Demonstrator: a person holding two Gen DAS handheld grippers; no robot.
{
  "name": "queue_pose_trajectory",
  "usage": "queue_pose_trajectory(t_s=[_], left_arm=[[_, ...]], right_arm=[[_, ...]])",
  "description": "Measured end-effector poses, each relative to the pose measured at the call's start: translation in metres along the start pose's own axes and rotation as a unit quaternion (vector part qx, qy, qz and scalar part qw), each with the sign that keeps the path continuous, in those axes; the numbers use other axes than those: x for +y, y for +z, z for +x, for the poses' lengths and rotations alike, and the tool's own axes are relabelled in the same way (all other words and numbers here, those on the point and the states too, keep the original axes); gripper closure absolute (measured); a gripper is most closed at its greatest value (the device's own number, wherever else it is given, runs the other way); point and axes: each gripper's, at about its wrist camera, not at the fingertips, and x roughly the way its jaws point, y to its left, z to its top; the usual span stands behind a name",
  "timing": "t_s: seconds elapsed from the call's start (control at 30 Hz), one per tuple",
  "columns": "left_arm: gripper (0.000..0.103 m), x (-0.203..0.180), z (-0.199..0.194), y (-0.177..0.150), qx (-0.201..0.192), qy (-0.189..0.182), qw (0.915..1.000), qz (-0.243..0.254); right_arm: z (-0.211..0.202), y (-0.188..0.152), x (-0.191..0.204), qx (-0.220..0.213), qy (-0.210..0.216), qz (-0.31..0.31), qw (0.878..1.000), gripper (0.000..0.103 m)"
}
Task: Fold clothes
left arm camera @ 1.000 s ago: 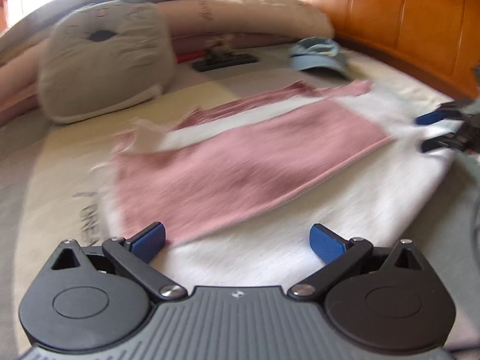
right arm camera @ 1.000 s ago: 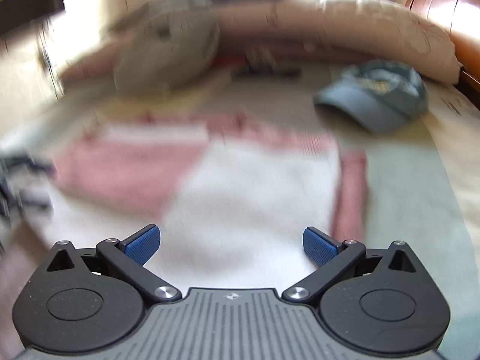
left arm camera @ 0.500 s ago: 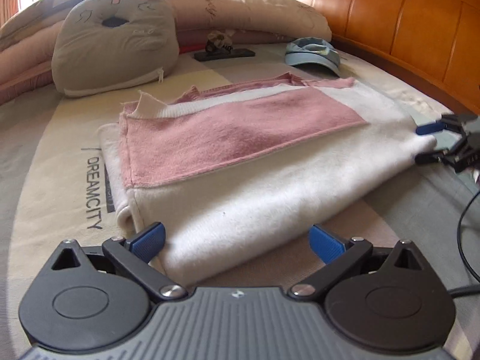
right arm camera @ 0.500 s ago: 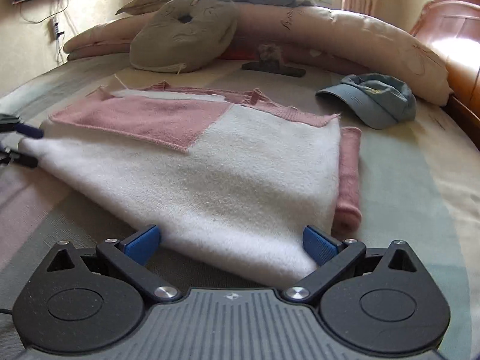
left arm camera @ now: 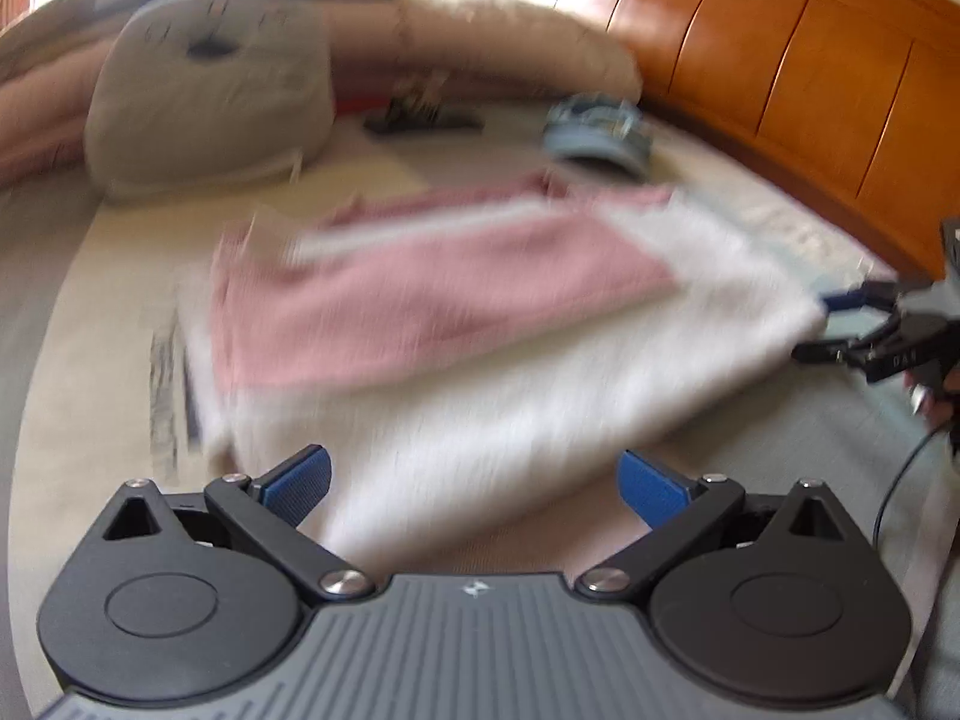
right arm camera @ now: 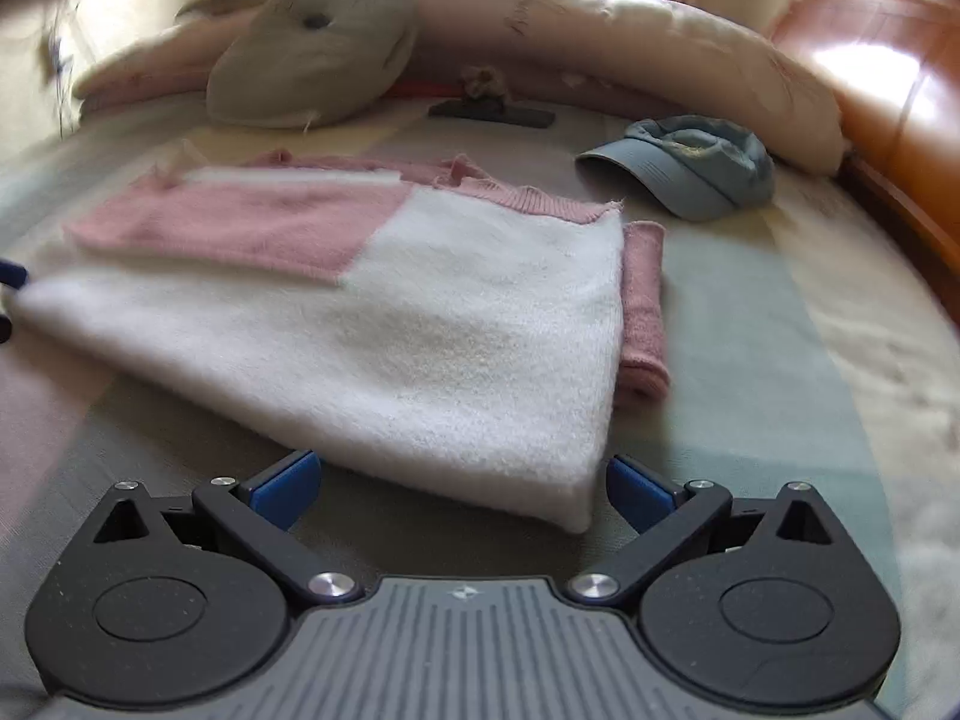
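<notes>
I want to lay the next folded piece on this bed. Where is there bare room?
Bare sheet lies right of the folded sweater, between its pink rolled edge and the headboard, below the blue cap. A narrower strip runs between both open grippers and the sweater's near edge. The far end is crowded: cat cushion, long pillow, dark holder.

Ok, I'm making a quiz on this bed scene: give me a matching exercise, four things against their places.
Things:
1. pink and white knitted sweater
2. blue-grey baseball cap
3. grey round cushion
4. left gripper

Places:
a. leaning on the long pillows
b. open at the sweater's white near corner
c. folded flat, mid-bed
d. near the wooden headboard, beyond the sweater

Pairs: 1-c, 2-d, 3-a, 4-b
</notes>
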Motion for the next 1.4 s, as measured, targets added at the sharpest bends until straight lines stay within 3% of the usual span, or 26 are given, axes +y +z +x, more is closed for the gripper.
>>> queue_pose_trajectory(t_s=[0.17, 0.27, 0.37, 0.57, 0.73, 0.8, 0.9, 1.03, 1.1, 1.23, 1.4], left_arm=[[0.001, -0.011, 0.04, 0.052, -0.029, -0.05, 0.9983, -0.007], [0.001, -0.014, 0.077, 0.062, -0.025, -0.05, 0.9983, -0.016], [0.001, -0.008, 0.111, 0.057, 0.007, -0.045, 0.9981, -0.042], [0.002, -0.008, 0.086, 0.054, -0.007, -0.037, 0.9988, -0.032], [0.001, -0.029, 0.045, 0.037, -0.012, 0.022, 0.9963, 0.082], [0.001, -0.042, 0.029, 0.024, -0.012, 0.051, 0.9876, 0.148], [0.001, -0.061, 0.006, 0.001, -0.011, 0.094, 0.9633, 0.251], [0.001, -0.079, -0.02, -0.035, -0.006, 0.159, 0.9068, 0.39], [0.001, -0.08, -0.026, -0.048, 0.0, 0.184, 0.8854, 0.427], [0.001, -0.08, -0.01, -0.059, 0.02, 0.204, 0.8809, 0.427], [0.001, -0.096, 0.028, -0.06, 0.011, 0.237, 0.8659, 0.44]], right_arm=[[0.005, 0.022, -0.002, -0.047, 0.013, 0.039, 0.998, 0.0], [0.023, 0.024, 0.0, -0.034, 0.016, 0.048, 0.998, 0.0], [0.032, 0.014, 0.005, -0.02, 0.006, 0.028, 0.999, 0.0], [0.018, 0.003, 0.009, -0.011, 0.005, -0.009, 1.0, 0.0], [-0.002, 0.011, 0.023, -0.022, 0.005, -0.017, 1.0, 0.0], [-0.008, 0.013, 0.033, -0.027, 0.0, -0.03, 0.999, 0.0], [-0.017, 0.01, 0.051, -0.021, -0.034, -0.082, 0.996, 0.0], [-0.031, -0.006, 0.07, -0.007, -0.105, -0.187, 0.977, 0.0], [-0.036, -0.016, 0.072, 0.001, -0.137, -0.235, 0.962, 0.0], [-0.031, -0.03, 0.069, 0.022, -0.181, -0.289, 0.94, 0.0], [-0.004, -0.034, 0.08, 0.027, -0.191, -0.337, 0.922, 0.0]])
